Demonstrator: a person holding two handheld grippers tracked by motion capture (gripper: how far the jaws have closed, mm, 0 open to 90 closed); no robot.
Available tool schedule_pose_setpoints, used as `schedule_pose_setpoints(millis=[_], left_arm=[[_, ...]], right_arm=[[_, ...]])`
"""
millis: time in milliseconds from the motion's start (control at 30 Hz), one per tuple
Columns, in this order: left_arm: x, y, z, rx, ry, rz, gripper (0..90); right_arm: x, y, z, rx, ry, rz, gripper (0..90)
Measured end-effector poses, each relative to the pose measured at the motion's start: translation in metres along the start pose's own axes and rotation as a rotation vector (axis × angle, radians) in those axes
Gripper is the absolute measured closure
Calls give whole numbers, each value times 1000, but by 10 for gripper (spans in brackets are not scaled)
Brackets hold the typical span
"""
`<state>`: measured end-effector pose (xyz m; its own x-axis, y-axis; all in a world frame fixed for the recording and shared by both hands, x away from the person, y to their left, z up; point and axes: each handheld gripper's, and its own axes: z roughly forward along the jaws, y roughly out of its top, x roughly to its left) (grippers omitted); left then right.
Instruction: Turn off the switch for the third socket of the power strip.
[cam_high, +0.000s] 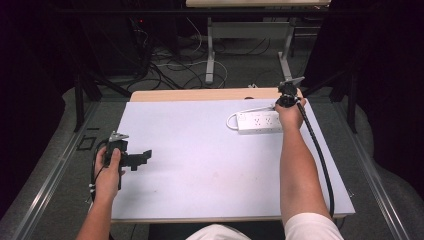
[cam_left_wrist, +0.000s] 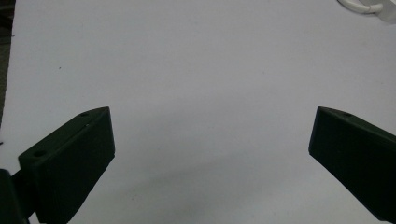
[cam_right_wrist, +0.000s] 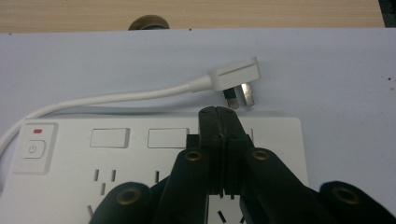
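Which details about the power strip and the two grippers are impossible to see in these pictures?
- Power strip: near edge cut off by the right gripper view's bottom; third switch hidden behind right gripper.
- Whether its shut jaws touch the strip: unclear.
- High view: hand covers the strip's right end.
- Left gripper: strip cut off at the corner.

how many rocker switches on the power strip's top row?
2 in plain sight on the power strip: one beside the power button, one further right. The shut right gripper hides a possible third.
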<state>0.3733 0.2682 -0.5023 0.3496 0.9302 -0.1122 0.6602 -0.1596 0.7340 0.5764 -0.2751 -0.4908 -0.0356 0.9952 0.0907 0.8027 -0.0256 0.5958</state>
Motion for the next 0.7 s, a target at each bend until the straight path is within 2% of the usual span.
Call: schedule_pose_setpoints(millis=[333,467,633,700], left_arm=[[0,-1,1,-2,2,-5,3],[0,-1,1,7,4,-6,3],[1,-2,-1,6,10,-9,3],[2,-2,-1,2,10,-6,3]], right_arm=[[-5,0,9,-3,-35,23,900],[-7,-1,13,3,-27,39,900],[-8,-5,19,-24,-36,66,900],[-10,-9,21,-49,-26,90,900]])
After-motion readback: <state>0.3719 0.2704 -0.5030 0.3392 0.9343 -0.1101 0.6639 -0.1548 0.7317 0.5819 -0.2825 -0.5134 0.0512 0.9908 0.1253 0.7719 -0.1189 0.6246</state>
